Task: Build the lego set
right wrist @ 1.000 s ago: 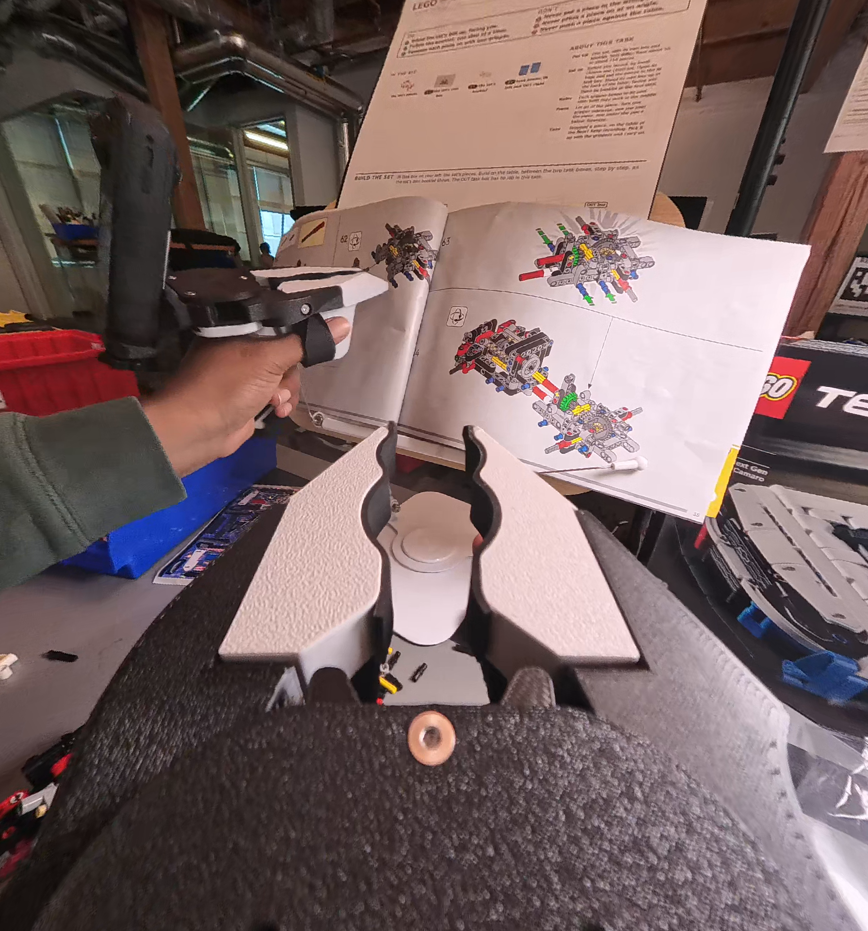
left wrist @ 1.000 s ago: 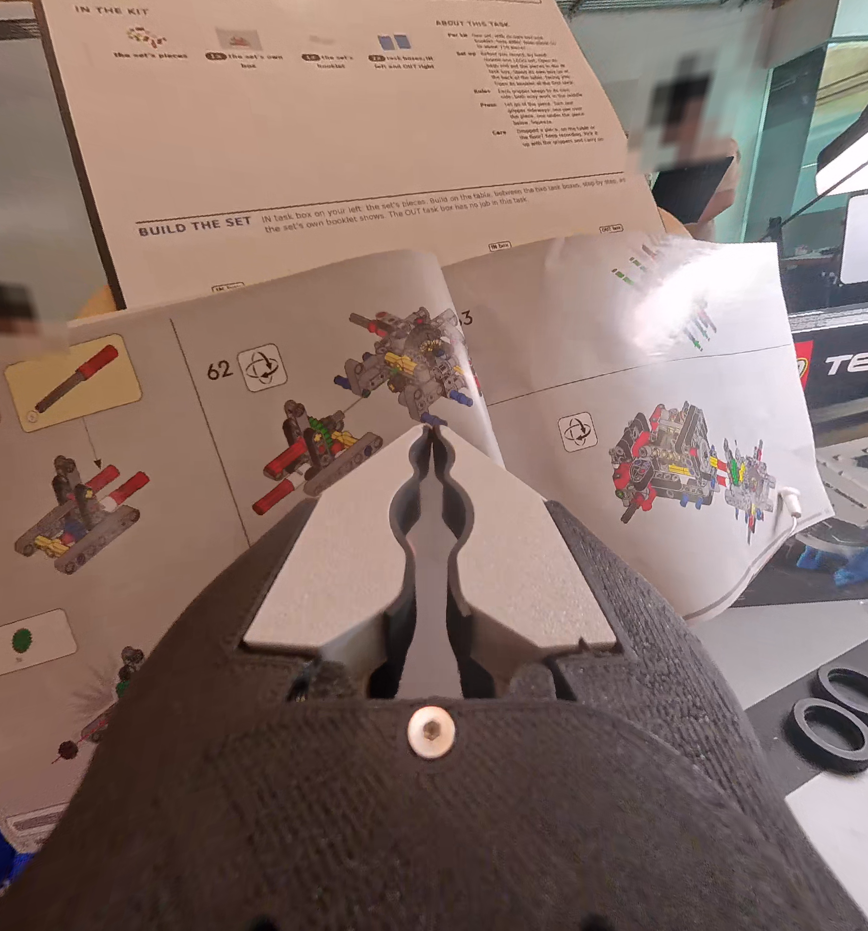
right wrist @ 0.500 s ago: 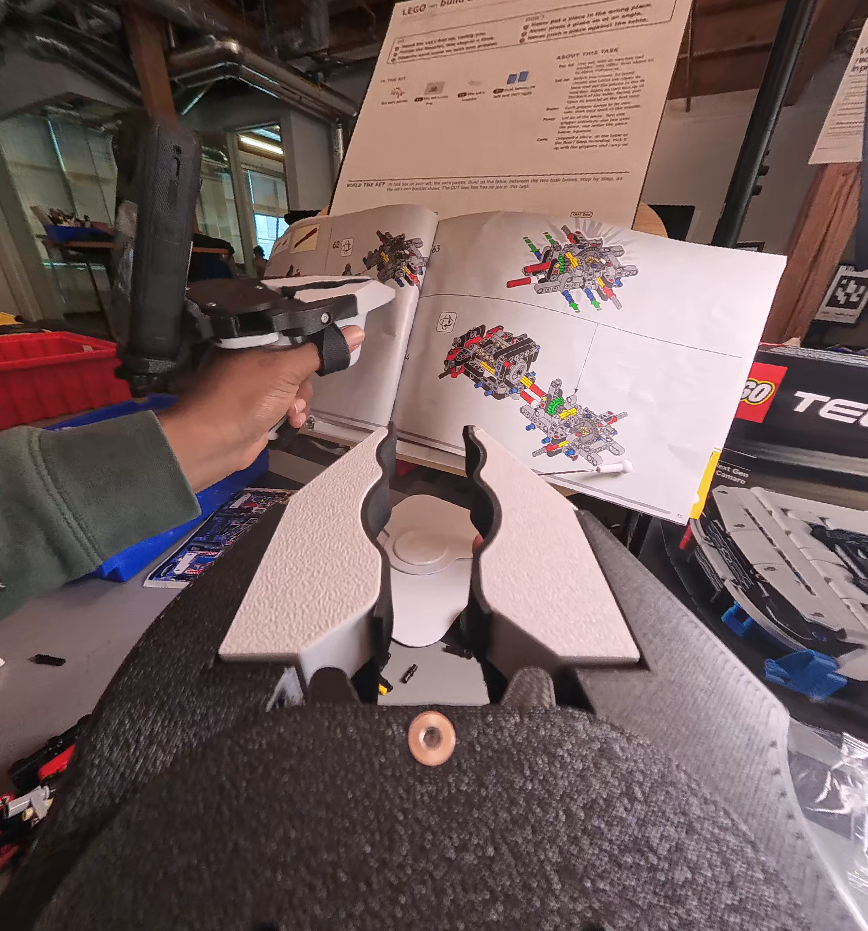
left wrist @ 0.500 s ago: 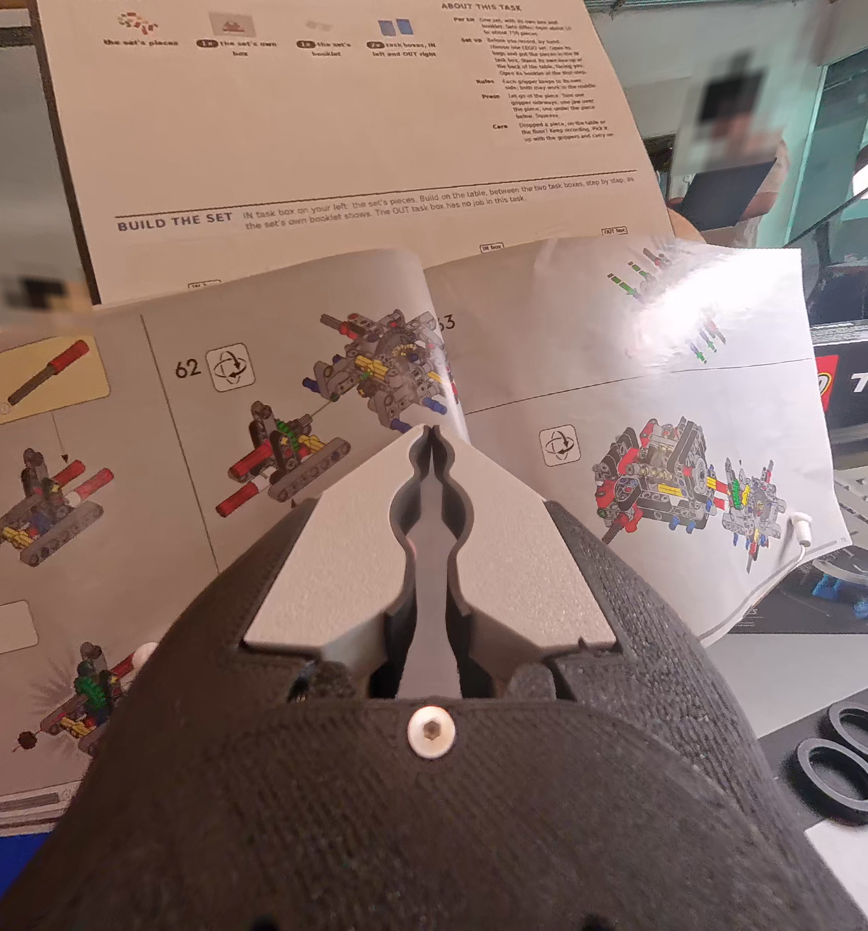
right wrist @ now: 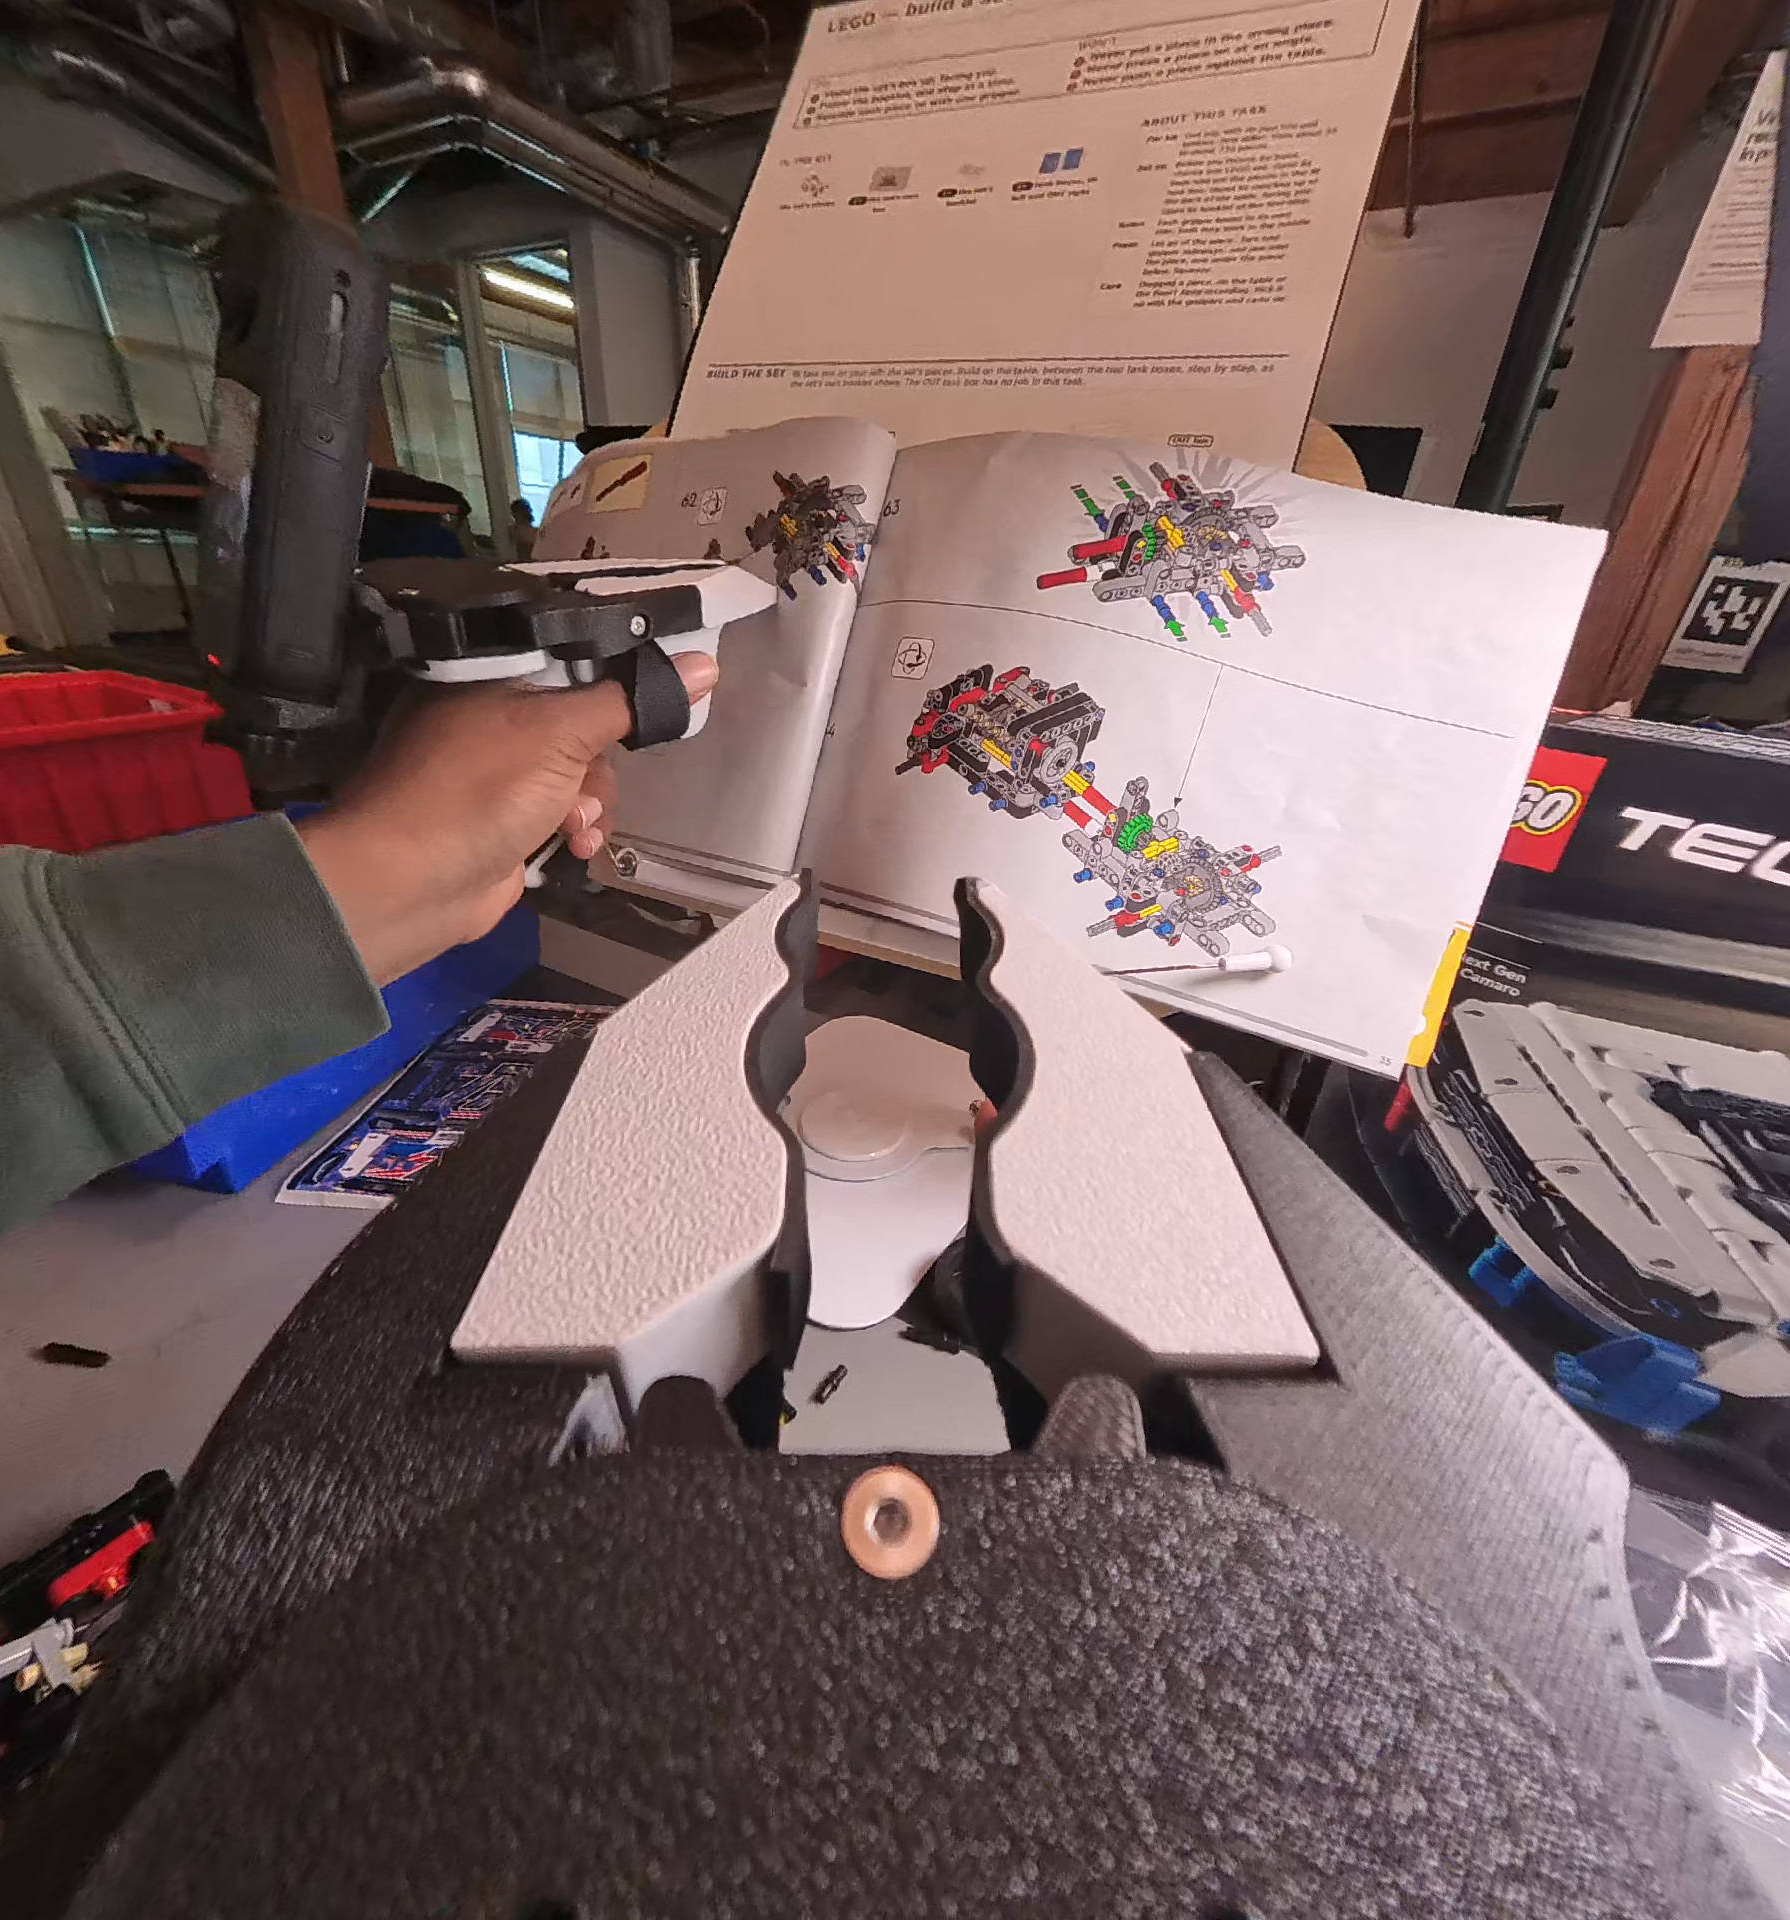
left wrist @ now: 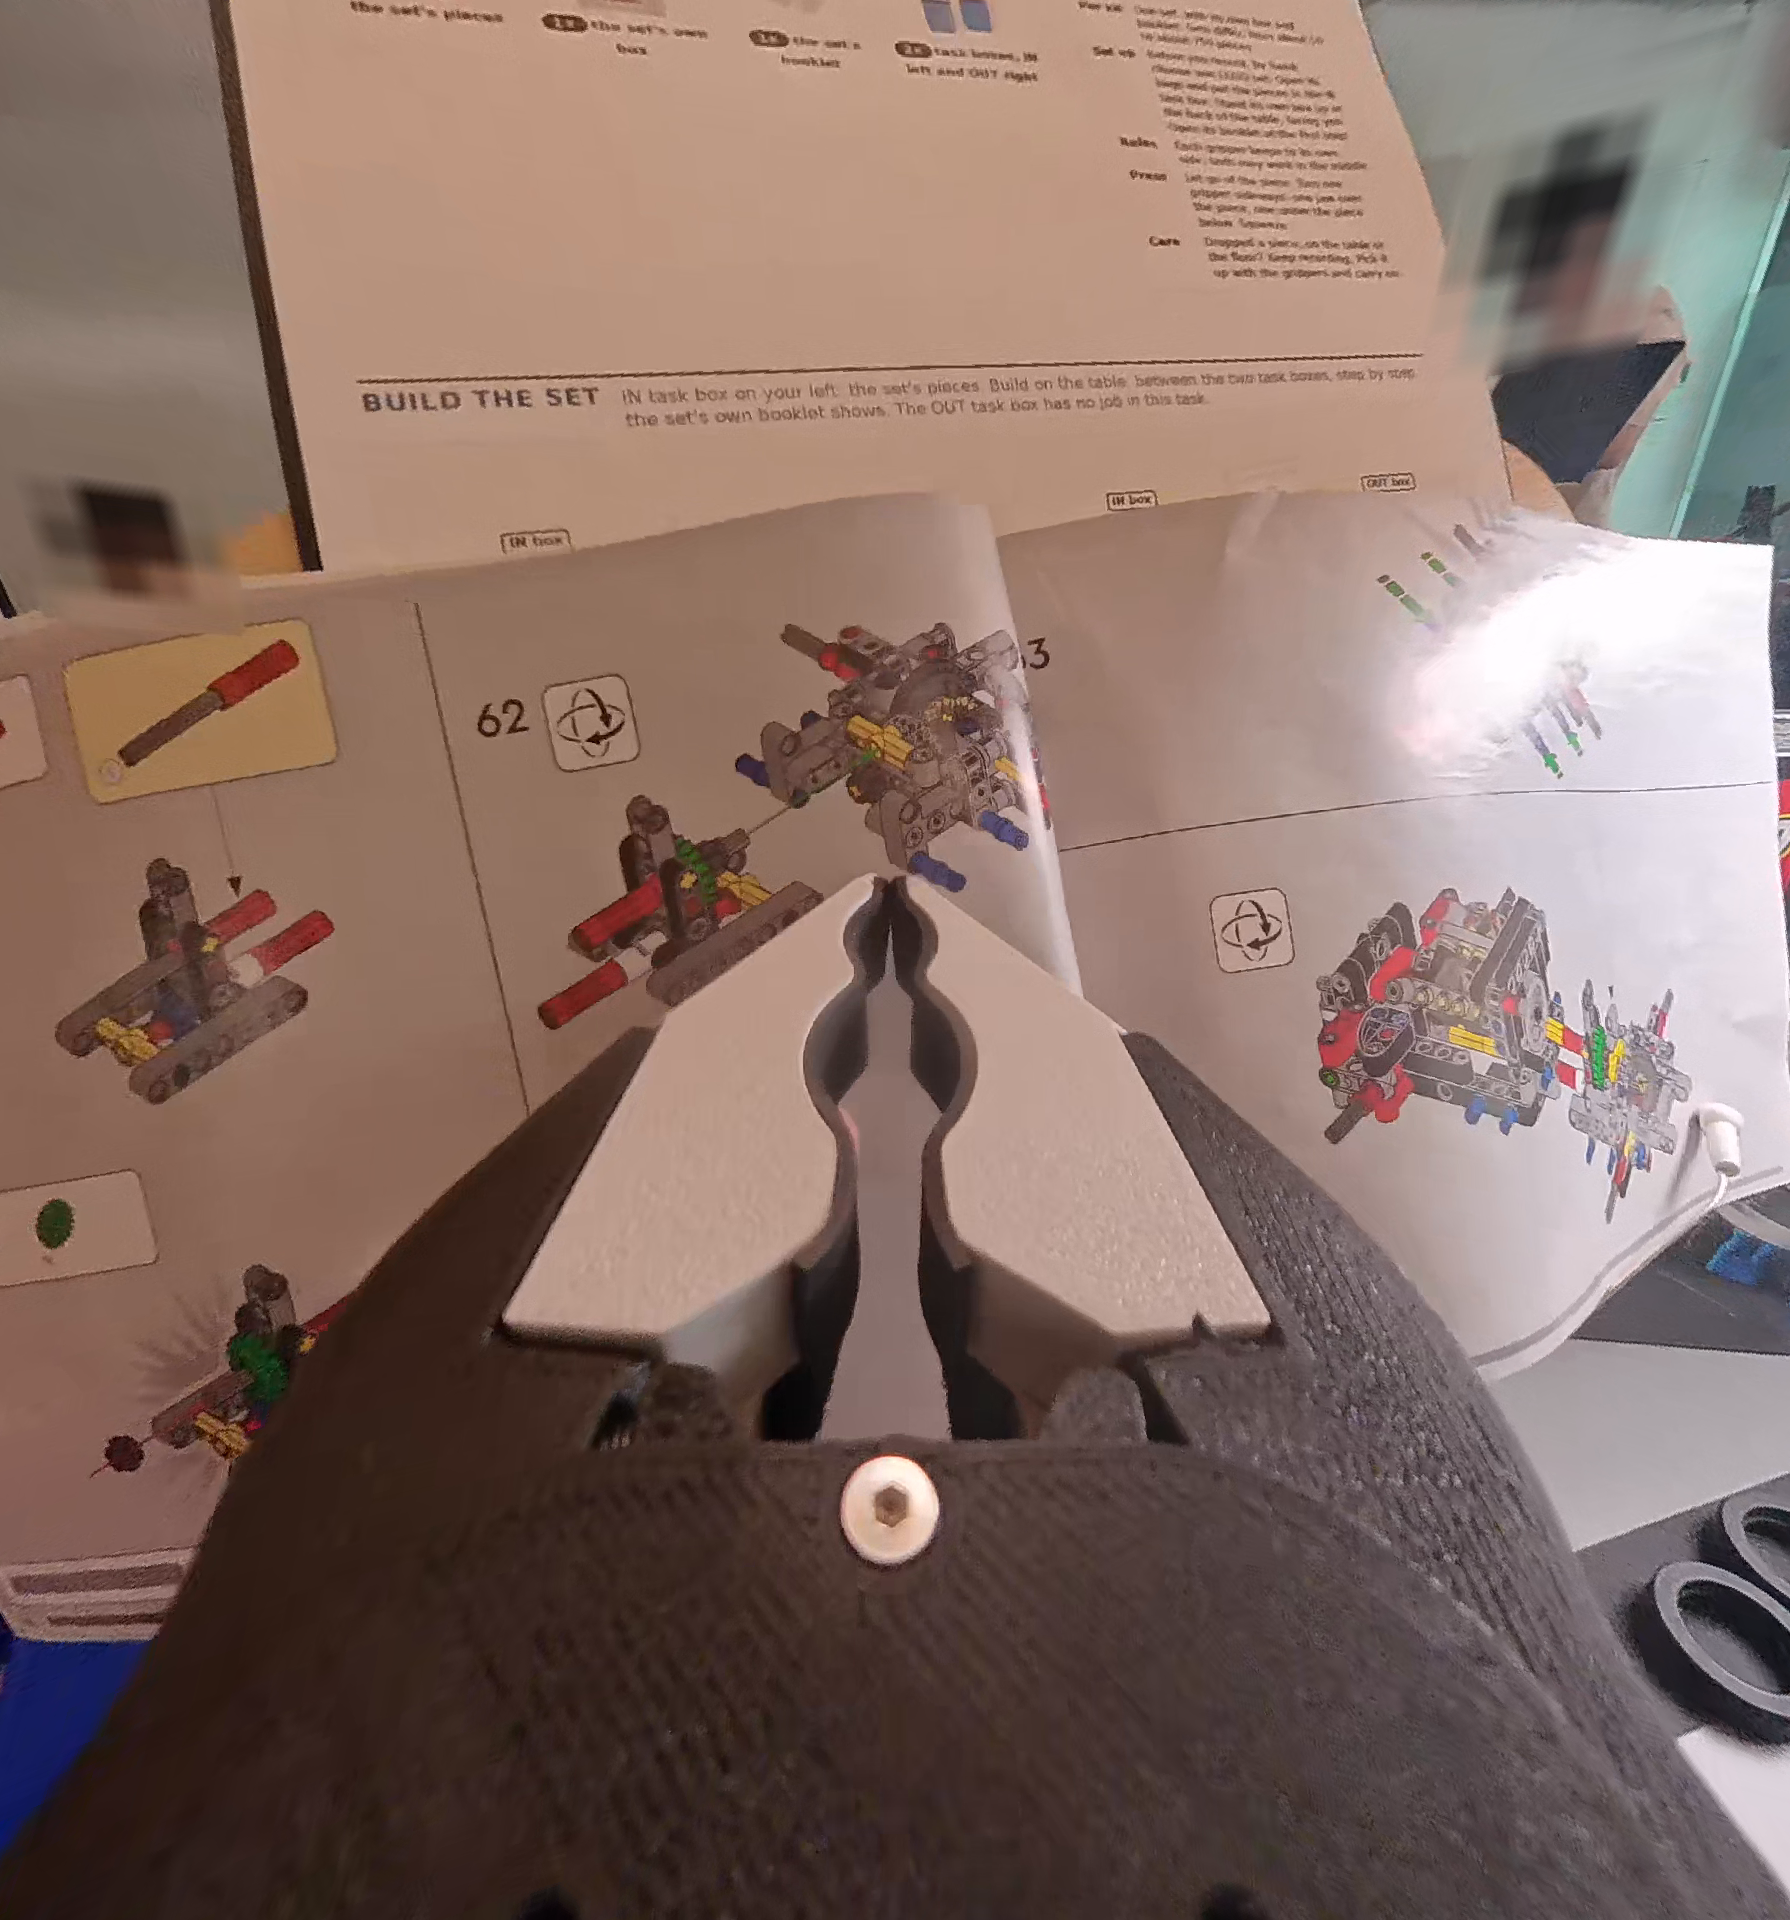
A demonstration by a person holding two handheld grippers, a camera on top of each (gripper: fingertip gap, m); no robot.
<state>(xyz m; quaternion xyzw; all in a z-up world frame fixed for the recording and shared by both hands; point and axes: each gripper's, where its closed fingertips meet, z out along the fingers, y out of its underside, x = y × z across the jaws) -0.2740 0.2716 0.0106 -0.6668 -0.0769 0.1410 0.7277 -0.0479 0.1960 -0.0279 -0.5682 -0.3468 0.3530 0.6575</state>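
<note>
The open instruction booklet (left wrist: 1390, 935) stands upright in front of me, and it also shows in the right wrist view (right wrist: 1286, 779). My left gripper (left wrist: 889, 883) is shut and empty, with its tip at the booklet's left page. In the right wrist view a hand holds the left gripper (right wrist: 756, 597) level against that page. My right gripper (right wrist: 889, 894) is open and empty, low in front of the booklet. A partly built red and black model (right wrist: 49, 1621) lies on the table at the lower left.
An instruction board (right wrist: 1026, 260) stands behind the booklet. The set's box (right wrist: 1701, 831) is at the right, with a plastic bag (right wrist: 1753, 1662) in front of it. A red bin (right wrist: 70, 748), a blue bin (right wrist: 434, 1018) and a sticker sheet (right wrist: 455, 1101) are at the left. Two black tyres (left wrist: 1732, 1652) lie at the right.
The left gripper has stayed shut at the left page, shifting only slightly. The right gripper has stayed open and has hardly moved.
</note>
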